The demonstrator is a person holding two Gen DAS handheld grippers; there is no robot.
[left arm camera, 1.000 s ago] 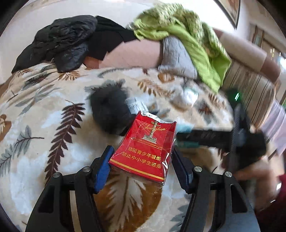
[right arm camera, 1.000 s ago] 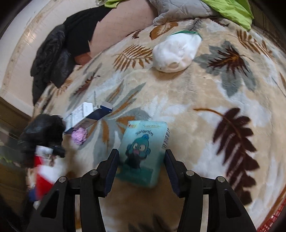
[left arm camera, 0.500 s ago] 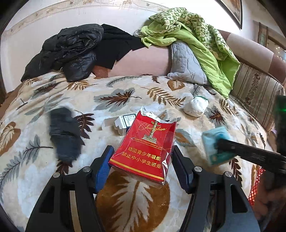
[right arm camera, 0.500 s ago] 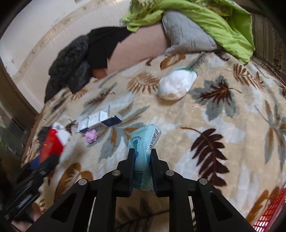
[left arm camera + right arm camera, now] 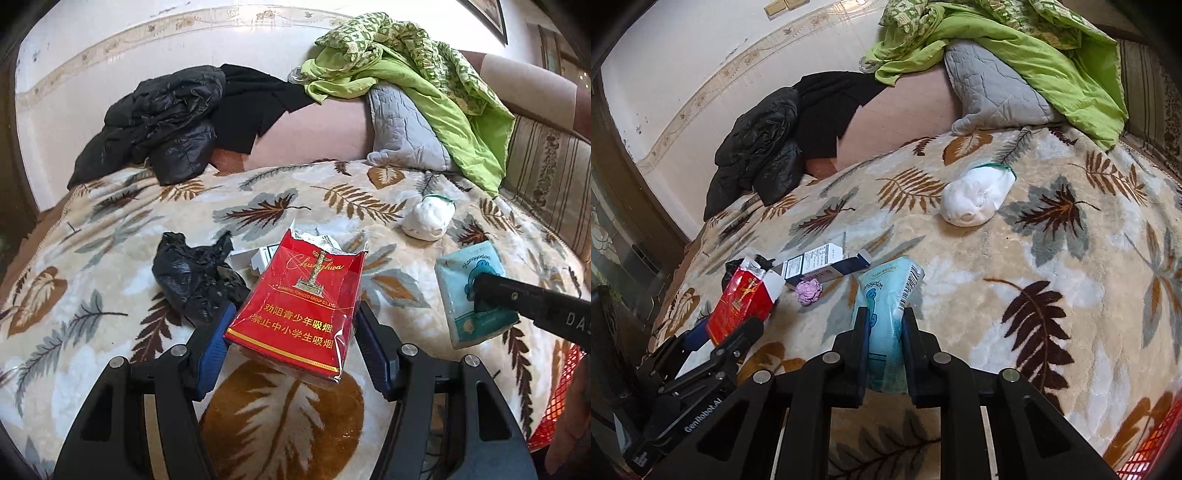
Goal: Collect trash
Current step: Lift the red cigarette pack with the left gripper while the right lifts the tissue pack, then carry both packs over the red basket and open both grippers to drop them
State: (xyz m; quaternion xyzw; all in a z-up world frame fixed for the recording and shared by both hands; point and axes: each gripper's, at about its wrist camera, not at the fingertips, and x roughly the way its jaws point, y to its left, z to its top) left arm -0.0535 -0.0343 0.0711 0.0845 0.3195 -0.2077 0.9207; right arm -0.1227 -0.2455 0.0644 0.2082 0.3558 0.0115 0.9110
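- Left gripper (image 5: 293,334): clamps a torn red cigarette pack (image 5: 299,306), lower centre of the left view.
- Right gripper (image 5: 884,345): jaws narrow, pinching a blue tissue pack (image 5: 886,306), lower centre of the right view.
- Blanket (image 5: 1052,258): carries a black bag (image 5: 195,273) centre left, a white bundle (image 5: 975,199) upper right, a carton (image 5: 823,264) and a purple wad (image 5: 809,291) touching it.
- Red basket (image 5: 1148,454): lower right corner.
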